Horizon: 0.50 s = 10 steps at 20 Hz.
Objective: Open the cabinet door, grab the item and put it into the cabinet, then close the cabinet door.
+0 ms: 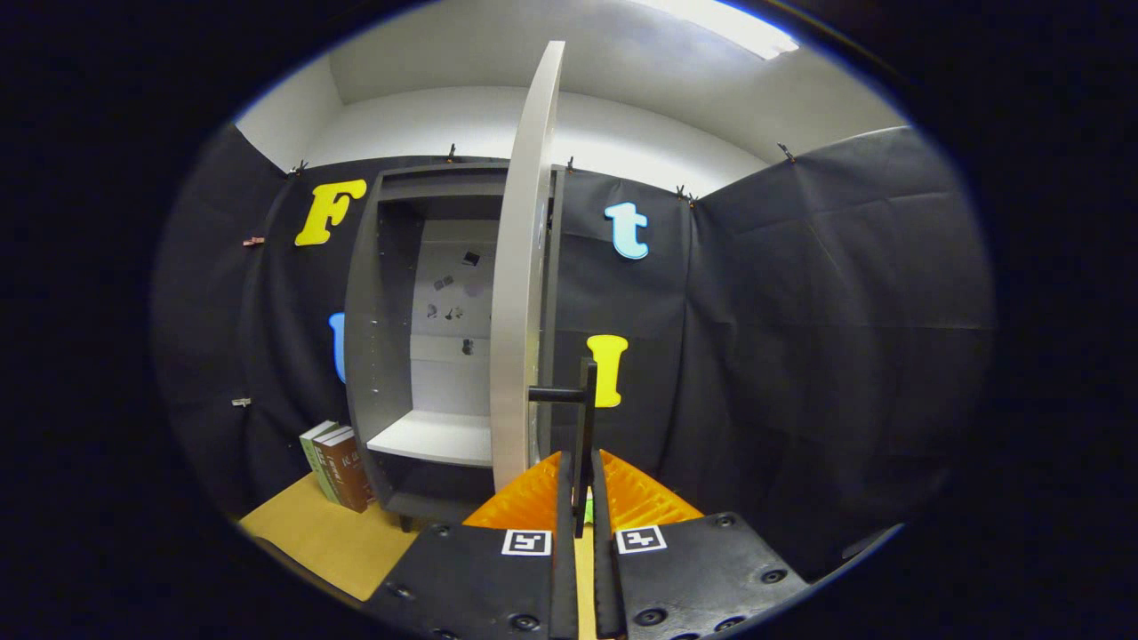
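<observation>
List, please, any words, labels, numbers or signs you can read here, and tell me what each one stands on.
No text here can be read.
Books left of the cabinet: spine print too blurred to read.
Cabinet back panel: small dark stickers, too small to make out.
Gripper, shut on the door handle: two square black-and-white markers, patterns rather than words.

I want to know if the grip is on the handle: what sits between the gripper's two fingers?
In the gripper view, the door's dark bar handle stands between the fingers, which are closed on it. The door is swung open, edge-on.
</observation>
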Available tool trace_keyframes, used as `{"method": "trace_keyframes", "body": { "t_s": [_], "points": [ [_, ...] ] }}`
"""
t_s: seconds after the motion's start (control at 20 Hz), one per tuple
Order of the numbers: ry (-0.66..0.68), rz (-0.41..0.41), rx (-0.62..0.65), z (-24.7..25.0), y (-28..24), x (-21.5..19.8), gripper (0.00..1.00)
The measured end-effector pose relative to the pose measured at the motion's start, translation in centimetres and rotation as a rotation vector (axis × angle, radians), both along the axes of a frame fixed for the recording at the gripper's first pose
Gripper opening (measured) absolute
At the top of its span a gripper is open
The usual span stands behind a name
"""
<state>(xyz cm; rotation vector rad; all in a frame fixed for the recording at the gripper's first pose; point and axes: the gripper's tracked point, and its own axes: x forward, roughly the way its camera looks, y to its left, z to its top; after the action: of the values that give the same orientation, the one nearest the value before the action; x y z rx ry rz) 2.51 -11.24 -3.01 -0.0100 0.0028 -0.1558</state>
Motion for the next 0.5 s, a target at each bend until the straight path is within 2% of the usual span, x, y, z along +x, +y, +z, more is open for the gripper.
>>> {"method": "trace_keyframes", "body": {
  "t_s": [0.25, 0.4, 0.45, 0.5],
  "points": [
    [-0.05, -0.033, -0.075, 1.5, -1.1, -1.6, 0.1],
    [-0.084, -0.022, -0.095, 2.9, -0.2, -2.8, 0.15],
    [-0.09, -0.002, -0.074, 3.1, 0.8, -2.9, 0.2],
    [-0.095, 0.044, -0.042, 3.3, 2.2, -2.8, 0.35]
  ]
}}
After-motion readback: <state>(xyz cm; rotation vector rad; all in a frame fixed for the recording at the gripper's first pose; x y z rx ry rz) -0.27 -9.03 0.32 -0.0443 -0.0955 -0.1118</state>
